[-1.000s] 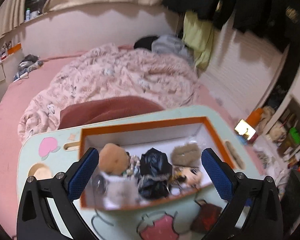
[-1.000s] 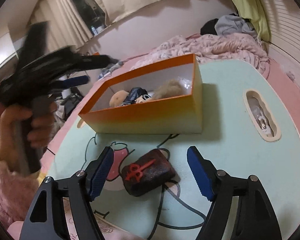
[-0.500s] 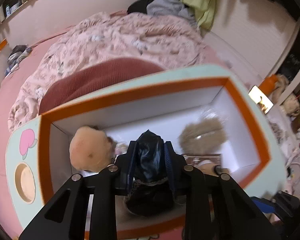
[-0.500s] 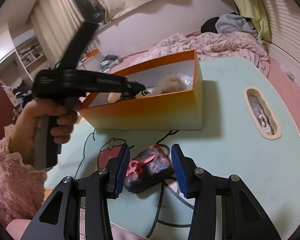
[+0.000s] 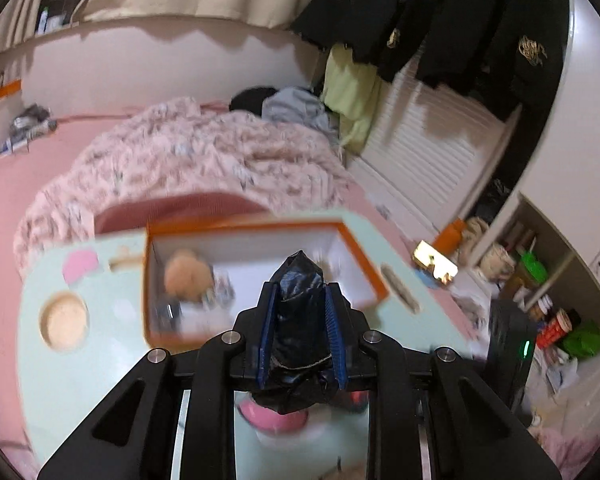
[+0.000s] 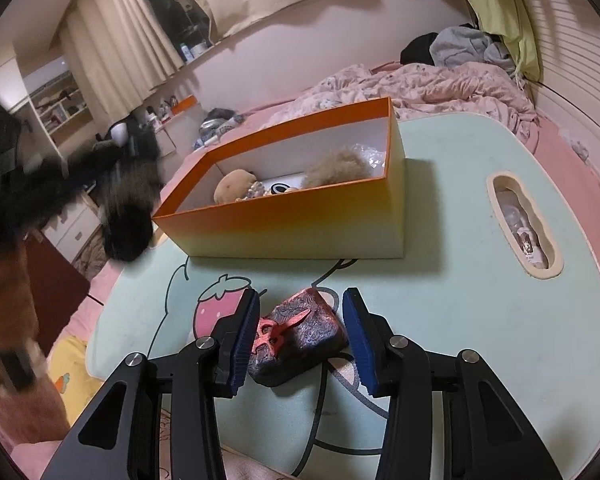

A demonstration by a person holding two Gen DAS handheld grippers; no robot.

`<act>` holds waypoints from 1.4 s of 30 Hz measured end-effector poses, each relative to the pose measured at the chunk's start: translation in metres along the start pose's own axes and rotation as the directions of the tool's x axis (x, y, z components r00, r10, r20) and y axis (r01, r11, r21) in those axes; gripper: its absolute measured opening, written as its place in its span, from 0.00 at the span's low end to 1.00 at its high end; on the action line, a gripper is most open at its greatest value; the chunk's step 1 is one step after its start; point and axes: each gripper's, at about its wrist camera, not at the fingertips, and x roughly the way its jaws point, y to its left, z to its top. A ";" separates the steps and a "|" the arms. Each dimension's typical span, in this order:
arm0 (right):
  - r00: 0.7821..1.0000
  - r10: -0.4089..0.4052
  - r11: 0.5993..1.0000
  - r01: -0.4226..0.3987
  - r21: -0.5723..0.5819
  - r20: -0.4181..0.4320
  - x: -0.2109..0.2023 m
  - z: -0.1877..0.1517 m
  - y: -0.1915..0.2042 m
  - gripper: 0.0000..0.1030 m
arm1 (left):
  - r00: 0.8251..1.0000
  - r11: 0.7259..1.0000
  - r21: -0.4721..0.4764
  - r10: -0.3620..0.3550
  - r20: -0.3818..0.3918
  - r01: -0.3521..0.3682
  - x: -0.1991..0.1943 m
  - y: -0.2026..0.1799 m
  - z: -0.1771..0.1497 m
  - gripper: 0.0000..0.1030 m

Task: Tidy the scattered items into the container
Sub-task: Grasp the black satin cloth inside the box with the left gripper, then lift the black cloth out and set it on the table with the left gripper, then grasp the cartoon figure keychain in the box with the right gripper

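L gripper [image 5: 300, 332]: jaws narrow, clamped on a black crinkly pouch [image 5: 298, 320]. Pouch sits upright between the pads, top poking out ahead of the fingertips, bottom bulging below them. View is motion-blurred. Orange box [image 5: 362, 248] lies ahead of and slightly left of this gripper, open side up, on the mint tabletop [image 5: 84, 368]. Inside: a tan fuzzy ball [image 5: 188, 276] plus small blurred bits, not identifiable.

R gripper [image 6: 298, 328]: jaws part-closed around a dark red pouch [image 6: 304, 336] w/ a red scissor-shaped clip [image 6: 278, 328]. Left pad touches or nearly touches the pouch; right pad shows a thin gap, so grip not confirmed. Pouch rests on the tabletop [image 6: 440, 320], long axis running diagonally, lower-left to upper-right, roughly across the jaw gap.

Key relation: box [image 6: 284, 224] is directly ahead of the R gripper, near but apart, long axis across the view, rim above pouch level. R hand is nearer this pouch. Est. next move: finish closing, lift clear of the rim, carry fwd.
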 end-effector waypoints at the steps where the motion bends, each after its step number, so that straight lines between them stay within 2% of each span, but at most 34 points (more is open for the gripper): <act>1: 1.000 -0.001 1.000 0.001 0.000 0.000 0.000 0.000 0.000 0.42 | 1.000 1.000 0.002 0.021 -0.008 -0.021 0.006 0.000 -0.010 0.24; 4: 1.000 -0.005 1.000 0.005 0.000 -0.004 0.001 0.000 0.000 0.42 | 0.998 0.998 0.004 0.062 -0.027 -0.062 0.030 0.001 -0.038 0.25; 7: 1.000 -0.010 1.000 0.010 0.000 -0.002 0.000 0.001 0.001 0.42 | 0.998 0.997 -0.058 0.051 -0.046 -0.054 0.047 0.007 -0.054 0.32; 8: 1.000 -0.011 1.000 0.011 0.000 -0.001 0.000 0.001 0.002 0.42 | 0.998 0.996 -0.078 0.035 -0.050 -0.039 0.050 0.008 -0.056 0.41; 9: 1.000 -0.011 1.000 0.011 0.001 -0.001 0.001 0.001 0.002 0.42 | 0.999 0.996 -0.089 0.025 -0.046 -0.029 0.050 0.009 -0.059 0.59; 11: 1.000 -0.010 1.000 0.010 0.004 -0.003 0.001 -0.001 0.002 0.42 | 1.000 0.994 -0.105 0.028 -0.010 -0.029 0.043 0.010 -0.063 0.79; 15: 1.000 -0.009 1.000 0.009 0.013 -0.006 0.001 -0.001 0.002 0.42 | 0.996 0.989 -0.133 0.072 0.057 -0.064 0.028 0.016 -0.069 0.79; 18: 1.000 -0.009 1.000 0.009 0.003 -0.008 0.000 0.002 0.001 0.42 | 0.992 0.983 -0.148 0.114 0.052 -0.105 0.028 0.021 -0.073 0.79; 20: 1.000 -0.023 0.999 0.022 -0.031 -0.006 -0.004 0.009 0.006 0.42 | 0.992 0.982 -0.157 0.115 0.050 -0.106 0.029 0.024 -0.077 0.79; 23: 1.000 -0.017 0.995 0.017 -0.102 -0.004 -0.015 0.033 0.021 0.45 | 0.993 0.983 -0.153 0.110 0.042 -0.102 0.032 0.023 -0.079 0.79; 25: 0.998 0.002 0.995 -0.008 -0.102 -0.060 -0.010 0.057 0.025 0.47 | 0.992 0.984 -0.138 0.118 0.041 -0.111 0.032 0.021 -0.081 0.79; 27: 0.986 0.083 0.996 -0.088 -0.029 -0.142 0.005 0.086 0.019 0.47 | 0.992 0.986 -0.123 0.121 0.045 -0.115 0.032 0.018 -0.081 0.79; 28: 0.978 0.101 0.995 -0.101 0.008 -0.182 0.013 0.097 0.015 0.47 | 0.991 0.986 -0.117 0.123 0.047 -0.117 0.031 0.018 -0.082 0.79; 30: 0.947 0.106 0.994 -0.091 0.062 -0.303 0.040 0.117 0.008 0.47 | 0.990 0.986 -0.109 0.129 0.048 -0.123 0.030 0.018 -0.082 0.79; 33: 0.907 0.077 0.996 -0.048 0.081 -0.413 0.071 0.132 0.002 0.47 | 0.992 0.988 -0.109 0.119 0.048 -0.113 0.031 0.018 -0.082 0.79; 35: 0.887 0.035 0.997 0.001 0.077 -0.460 0.087 0.135 -0.002 0.47 | 0.992 0.987 -0.115 0.118 0.047 -0.112 0.031 0.019 -0.082 0.79; 36: 0.886 0.017 0.998 0.010 0.055 -0.463 0.089 0.135 0.000 0.47 | 0.992 0.987 -0.118 0.118 0.047 -0.112 0.031 0.020 -0.082 0.79; 39: 0.867 0.008 0.999 0.008 0.031 -0.498 0.094 0.134 0.007 0.47 | 0.992 0.986 -0.125 0.117 0.046 -0.111 0.031 0.021 -0.081 0.79; 42: 0.842 -0.039 0.999 0.028 -0.028 -0.538 0.104 0.134 0.012 0.47 | 0.992 0.986 -0.128 0.117 0.044 -0.111 0.032 0.021 -0.082 0.79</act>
